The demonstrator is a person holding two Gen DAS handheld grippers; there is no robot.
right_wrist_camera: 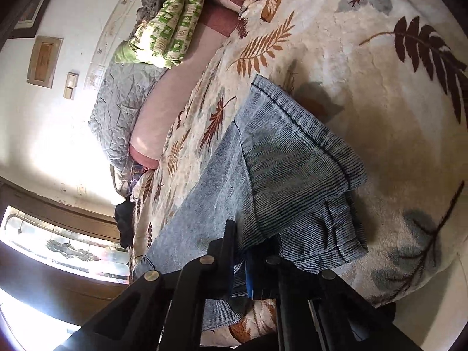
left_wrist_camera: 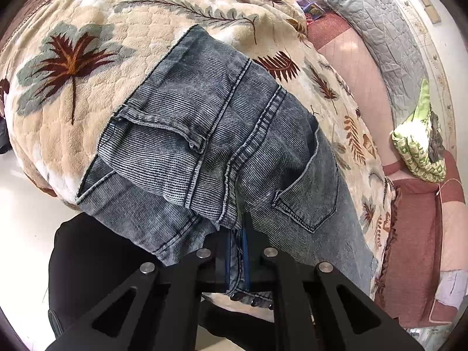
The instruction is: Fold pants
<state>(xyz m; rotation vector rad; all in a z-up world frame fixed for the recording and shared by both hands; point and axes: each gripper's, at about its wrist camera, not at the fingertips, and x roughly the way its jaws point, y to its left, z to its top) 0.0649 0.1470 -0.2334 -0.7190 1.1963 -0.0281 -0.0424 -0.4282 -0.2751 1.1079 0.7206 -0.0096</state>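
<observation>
Blue washed denim pants (left_wrist_camera: 222, 149) lie on a cream blanket with leaf prints (left_wrist_camera: 87, 117), seat side up, a back pocket (left_wrist_camera: 310, 193) showing. In the left wrist view my left gripper (left_wrist_camera: 237, 259) is shut on the waistband edge, denim pinched between its blue-lined pads. In the right wrist view the pants (right_wrist_camera: 292, 169) show their leg hems, bunched and folded over. My right gripper (right_wrist_camera: 241, 266) is shut on a fold of that denim near the hem. The fabric hides both grippers' pad tips.
The blanket (right_wrist_camera: 365, 87) covers a bed with a pink sheet (left_wrist_camera: 359, 67), a grey quilt (left_wrist_camera: 389, 29) and a green patterned bundle (left_wrist_camera: 421, 146). White floor (left_wrist_camera: 26, 204) lies beside the bed. A dark garment (right_wrist_camera: 124, 222) hangs at the bed's edge near a window (right_wrist_camera: 64, 245).
</observation>
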